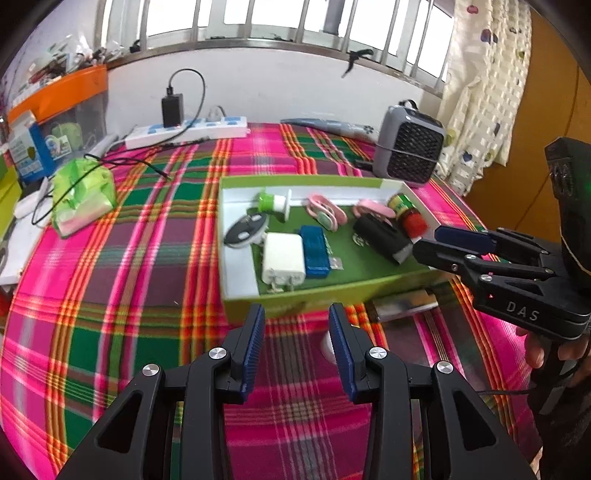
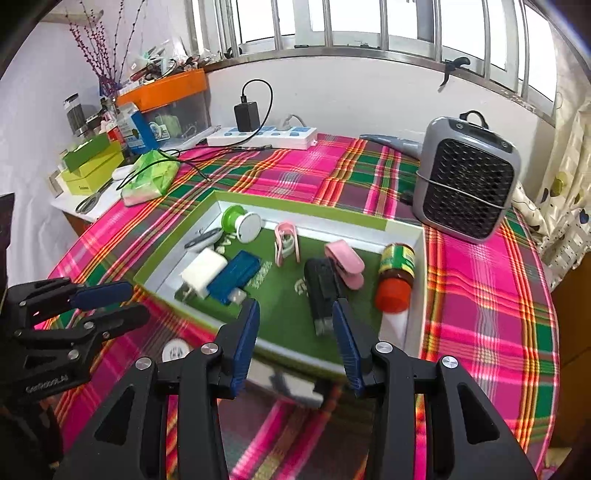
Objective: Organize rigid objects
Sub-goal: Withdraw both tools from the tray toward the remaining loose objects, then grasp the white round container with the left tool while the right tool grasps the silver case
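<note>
Hovering with fingers apart and empty, both the left hand-held gripper [image 1: 297, 317] and right hand-held gripper [image 2: 295, 314] face the green tray [image 1: 332, 291] just ahead.

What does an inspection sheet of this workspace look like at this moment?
Surface: plaid tablecloth on the table.
Job's things: green box holding white charger, blue USB device, black device, red-capped bottle, pink clips; small round item outside it.
Clutter: tissue pack, grey fan.
Grippers: left gripper and right gripper open, empty.
Cables: power strip with black adapter.
Surroundings: barred window, curtain.
</note>
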{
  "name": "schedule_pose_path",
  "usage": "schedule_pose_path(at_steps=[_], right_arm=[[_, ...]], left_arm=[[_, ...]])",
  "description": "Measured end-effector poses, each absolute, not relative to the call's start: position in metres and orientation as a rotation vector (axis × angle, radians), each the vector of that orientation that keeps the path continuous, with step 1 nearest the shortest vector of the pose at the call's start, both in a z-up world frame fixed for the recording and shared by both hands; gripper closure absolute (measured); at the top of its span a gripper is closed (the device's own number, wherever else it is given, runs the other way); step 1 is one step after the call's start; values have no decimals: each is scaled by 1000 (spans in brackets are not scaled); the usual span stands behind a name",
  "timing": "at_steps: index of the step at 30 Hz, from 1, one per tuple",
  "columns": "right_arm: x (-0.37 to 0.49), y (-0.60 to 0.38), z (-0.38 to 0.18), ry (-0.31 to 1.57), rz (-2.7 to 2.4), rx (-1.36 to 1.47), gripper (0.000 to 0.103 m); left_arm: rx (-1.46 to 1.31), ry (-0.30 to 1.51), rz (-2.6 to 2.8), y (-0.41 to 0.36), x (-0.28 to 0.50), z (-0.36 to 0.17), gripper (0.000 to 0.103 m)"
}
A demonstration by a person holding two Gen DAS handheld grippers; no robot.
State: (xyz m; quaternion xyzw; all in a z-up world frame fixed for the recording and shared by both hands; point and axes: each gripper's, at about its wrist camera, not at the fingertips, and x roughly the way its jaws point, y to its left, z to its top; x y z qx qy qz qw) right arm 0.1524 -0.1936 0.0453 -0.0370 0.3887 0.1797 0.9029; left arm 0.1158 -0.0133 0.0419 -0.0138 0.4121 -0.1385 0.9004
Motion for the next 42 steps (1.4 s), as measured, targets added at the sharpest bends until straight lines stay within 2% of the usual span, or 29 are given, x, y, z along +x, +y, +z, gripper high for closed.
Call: schedule_pose_path(at_steps=[7,25,29,42], right_arm=[[131,-206,41,788,388,-96,60],[125,-221,7,869,442,-86,60],[129,-216,4,883,457,-85,54],[105,-185,-3,880,577,-217,54]], left_arm=[[-13,873,-329,-24,107,36,63],[24,945,-337,-44,113,13,63],[35,946,-322,-41,115,11,63],[10,942,-291,-23,119,11,63]])
